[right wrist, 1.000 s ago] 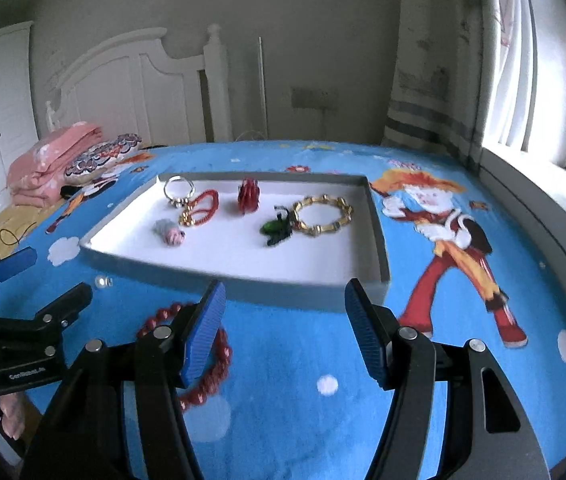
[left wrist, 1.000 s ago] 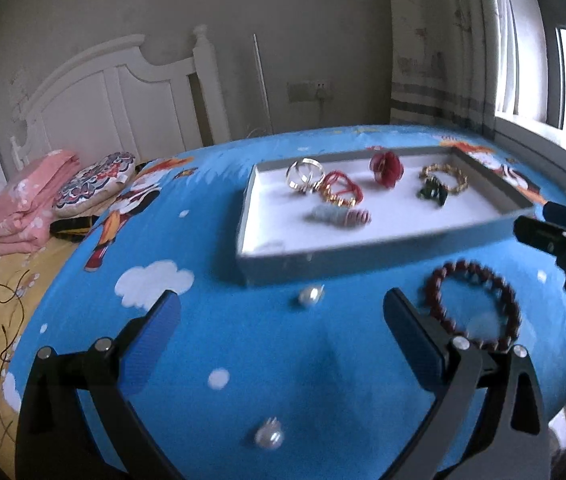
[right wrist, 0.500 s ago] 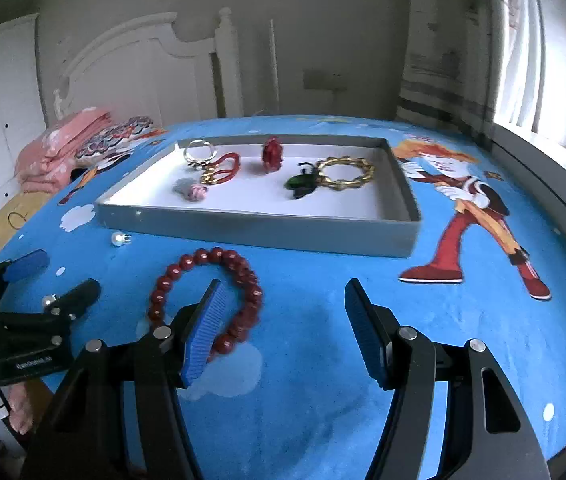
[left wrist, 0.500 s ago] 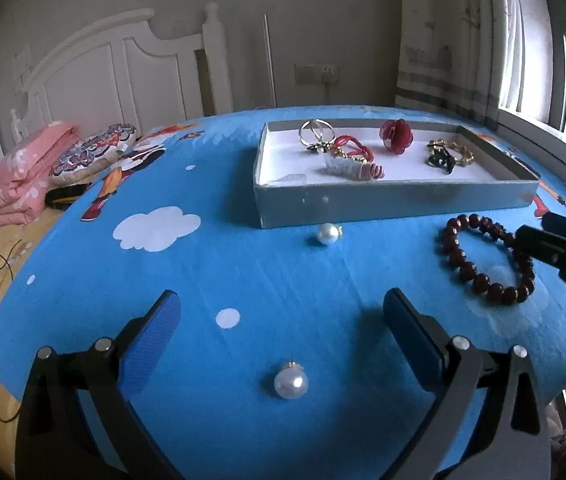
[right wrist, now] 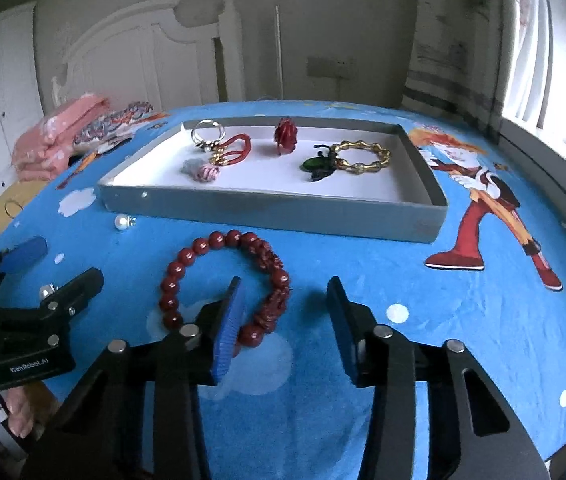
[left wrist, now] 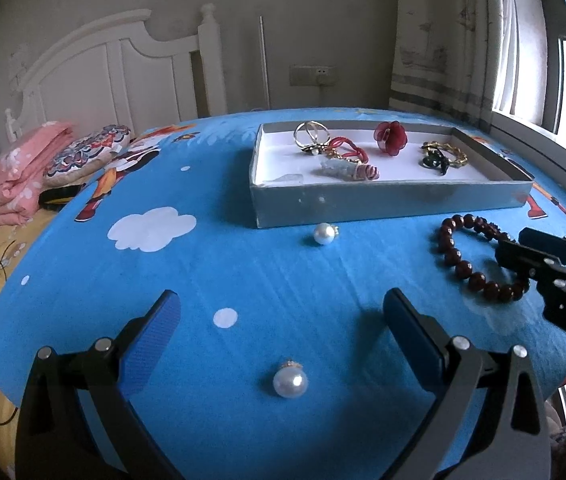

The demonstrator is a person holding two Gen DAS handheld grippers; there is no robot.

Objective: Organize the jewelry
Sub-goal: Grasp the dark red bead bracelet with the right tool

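A grey tray [left wrist: 383, 202] [right wrist: 267, 212] on the blue cloth holds rings, a red flower, a gold bracelet [right wrist: 361, 157] and other pieces. A dark red bead bracelet [right wrist: 227, 284] [left wrist: 479, 262] lies in front of the tray. My right gripper [right wrist: 281, 312] is open, its left finger over the bracelet's near right side. One pearl [left wrist: 290, 383] lies between the fingers of my open left gripper [left wrist: 281, 320]. A second pearl [left wrist: 325, 234] [right wrist: 123, 223] lies against the tray's front wall.
The table is round with a blue cartoon cloth [left wrist: 155, 264]. A bed with pink folded bedding [left wrist: 7, 176] and a white headboard [left wrist: 123, 76] stands at the left. A window and curtain [right wrist: 523, 40] are at the right.
Both grippers have come lower and closer to the table. The near pearl now sits between the left fingers. The right gripper has reached the bead bracelet.
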